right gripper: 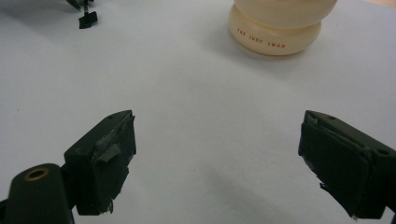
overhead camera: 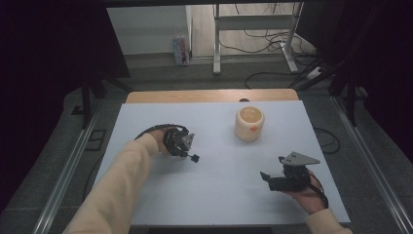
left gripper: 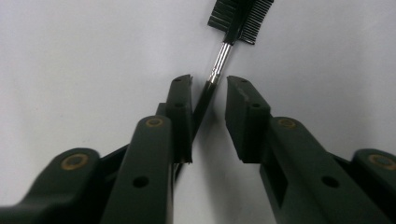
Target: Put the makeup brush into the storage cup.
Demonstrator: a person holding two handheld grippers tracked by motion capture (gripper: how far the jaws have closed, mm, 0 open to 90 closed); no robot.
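My left tool [left gripper: 208,83] is nearly closed around the brush [left gripper: 219,58] handle — one jaw touches; my right tool [right gripper: 217,158] stands wide open, empty.

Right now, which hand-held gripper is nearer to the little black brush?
Left. The left hand-held gripper has the brush handle between its jaws; the right hand-held gripper sits well off toward the table's near right corner.

A black brush [left gripper: 223,51] with a silver collar lies on the pale blue-white counter [overhead camera: 219,185], beside a cream jar [overhead camera: 249,123] with orange lettering.
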